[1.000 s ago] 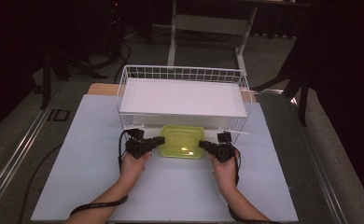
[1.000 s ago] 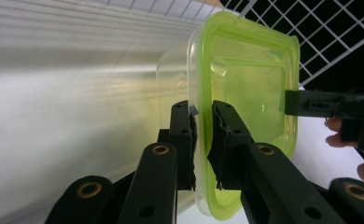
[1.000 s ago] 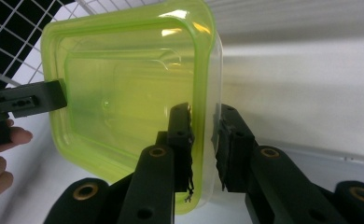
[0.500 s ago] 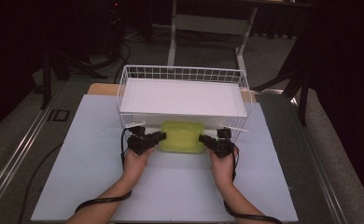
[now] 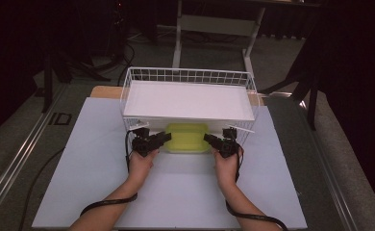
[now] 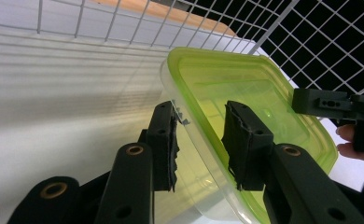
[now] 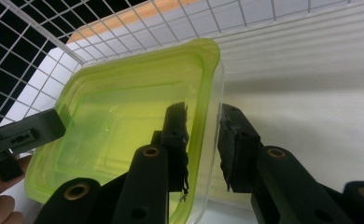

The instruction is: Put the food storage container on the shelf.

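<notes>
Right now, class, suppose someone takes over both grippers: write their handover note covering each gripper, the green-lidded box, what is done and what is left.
Left gripper: jaws have just been opening. The box rim sits between them, not clamped.
Right gripper: the same on the opposite rim, pads off the wall.
Green-lidded box: upright on the table, partly under the white panel of the wire basket, at its near side.
Done: box looks placed and released.
Left: probably draw both grippers back clear of the rim without nudging it.

left gripper (image 5: 165, 136): jaws just opening | right gripper (image 5: 207, 138): jaws parted
</notes>
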A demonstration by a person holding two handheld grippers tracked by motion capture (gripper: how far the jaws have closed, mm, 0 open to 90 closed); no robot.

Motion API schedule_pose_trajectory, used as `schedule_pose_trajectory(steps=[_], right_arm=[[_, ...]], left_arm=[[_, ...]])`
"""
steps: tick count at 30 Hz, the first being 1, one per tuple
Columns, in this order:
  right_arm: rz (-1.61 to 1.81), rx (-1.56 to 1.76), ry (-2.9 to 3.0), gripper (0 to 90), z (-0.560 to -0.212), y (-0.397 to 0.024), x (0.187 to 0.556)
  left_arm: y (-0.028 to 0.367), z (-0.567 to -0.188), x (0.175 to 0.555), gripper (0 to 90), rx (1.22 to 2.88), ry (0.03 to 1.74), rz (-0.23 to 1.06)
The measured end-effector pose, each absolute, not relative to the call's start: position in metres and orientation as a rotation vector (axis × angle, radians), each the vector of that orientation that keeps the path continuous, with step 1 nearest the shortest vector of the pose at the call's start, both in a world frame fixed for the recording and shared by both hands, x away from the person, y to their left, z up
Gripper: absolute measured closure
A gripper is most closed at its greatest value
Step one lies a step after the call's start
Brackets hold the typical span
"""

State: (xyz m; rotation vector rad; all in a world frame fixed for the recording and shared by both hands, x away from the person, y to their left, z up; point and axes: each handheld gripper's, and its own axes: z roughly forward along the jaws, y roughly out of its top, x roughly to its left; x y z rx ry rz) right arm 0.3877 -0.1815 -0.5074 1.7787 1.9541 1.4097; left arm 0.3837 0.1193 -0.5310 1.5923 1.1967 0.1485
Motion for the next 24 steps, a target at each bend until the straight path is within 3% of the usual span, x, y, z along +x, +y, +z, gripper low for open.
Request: schedule_pose_trajectory(steps=[6,10,19,24], right_arm=[[1.379,1.71,1.971,56.8,-0.507,-0.177,0.385],[1.357,1.657,1.94,52.3,-0.502,-0.177,0.379],[1.369,1.54,1.966,51.4,-0.485,-0.175,0.356],[1.39,1.493,1.996,52.0,-0.476,-0.173,0.338]], left_arm=[[0.119,-0.527,0.38,47.7,1.591,1.181,0.193],[0.124,-0.526,0.375,37.2,1.583,1.125,0.205],[0.13,-0.529,0.358,18.2,1.598,1.033,0.275],[0.135,-0.52,0.344,14.6,1.615,0.98,0.284]])
